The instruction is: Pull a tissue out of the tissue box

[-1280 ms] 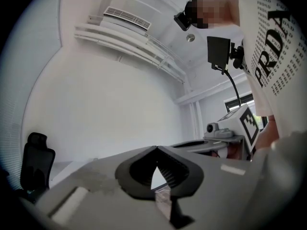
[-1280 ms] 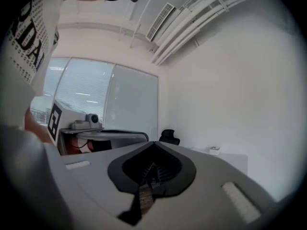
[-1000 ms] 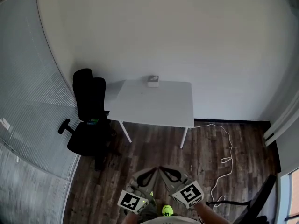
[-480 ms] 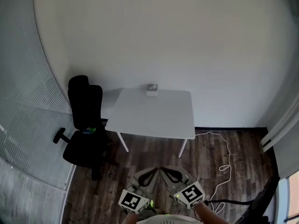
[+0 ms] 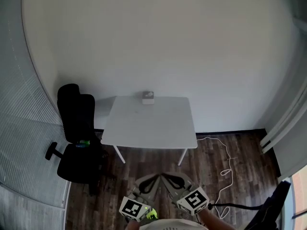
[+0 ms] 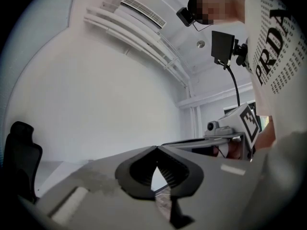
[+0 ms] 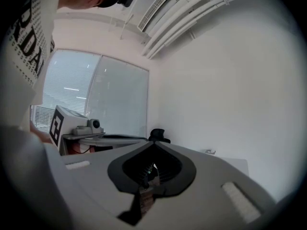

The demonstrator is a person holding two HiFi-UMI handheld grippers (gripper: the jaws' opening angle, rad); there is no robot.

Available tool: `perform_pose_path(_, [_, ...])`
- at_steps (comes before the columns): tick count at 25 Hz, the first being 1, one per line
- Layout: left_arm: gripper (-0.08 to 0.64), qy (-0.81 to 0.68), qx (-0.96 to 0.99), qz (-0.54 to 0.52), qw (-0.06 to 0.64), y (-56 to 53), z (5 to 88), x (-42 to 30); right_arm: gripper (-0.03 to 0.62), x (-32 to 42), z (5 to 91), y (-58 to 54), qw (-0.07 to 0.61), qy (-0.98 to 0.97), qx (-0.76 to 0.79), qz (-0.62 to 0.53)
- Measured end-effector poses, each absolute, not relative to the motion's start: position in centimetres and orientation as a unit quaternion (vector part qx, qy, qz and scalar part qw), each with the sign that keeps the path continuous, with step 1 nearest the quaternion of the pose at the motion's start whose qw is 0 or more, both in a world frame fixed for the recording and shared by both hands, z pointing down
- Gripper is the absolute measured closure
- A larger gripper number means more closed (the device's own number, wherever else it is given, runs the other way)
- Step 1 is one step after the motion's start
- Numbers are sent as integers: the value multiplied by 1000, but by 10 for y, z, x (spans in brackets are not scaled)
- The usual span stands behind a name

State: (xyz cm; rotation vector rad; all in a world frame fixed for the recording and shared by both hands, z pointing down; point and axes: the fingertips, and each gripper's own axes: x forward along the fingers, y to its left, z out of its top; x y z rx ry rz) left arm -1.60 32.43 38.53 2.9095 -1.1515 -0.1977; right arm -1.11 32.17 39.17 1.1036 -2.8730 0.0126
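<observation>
A small tissue box (image 5: 147, 97) stands at the far edge of a white table (image 5: 148, 126), against the wall. It also shows small and far off as the tissue box (image 7: 208, 151) in the right gripper view. Both grippers are held low at the bottom of the head view, well short of the table, over the wooden floor. My left gripper (image 5: 157, 176) (image 6: 156, 148) is shut, tips together, with nothing in it. My right gripper (image 5: 164, 175) (image 7: 154, 144) is shut and empty too. The two point forward with their tips close together.
A black office chair (image 5: 74, 128) stands at the table's left end. A white cable (image 5: 226, 161) trails over the dark wood floor to the right of the table. A glass wall with blinds (image 5: 19, 143) runs along the left. A dark object (image 5: 269, 206) sits at the lower right.
The table, box and chair have shifted left and a little down in the head view as the person moves across the room. Both grippers travel along, still shut and side by side.
</observation>
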Motion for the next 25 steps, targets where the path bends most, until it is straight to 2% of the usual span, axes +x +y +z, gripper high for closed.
perform_pose_path(11, [569,-356,931,-81,-15,270,380,-67,586,-61,397,271,34,-921,387,8])
perform_pose_path(25, [569,-380,924,-37,15,212,409,-68,586,-62,413,214,42,-933,357,34])
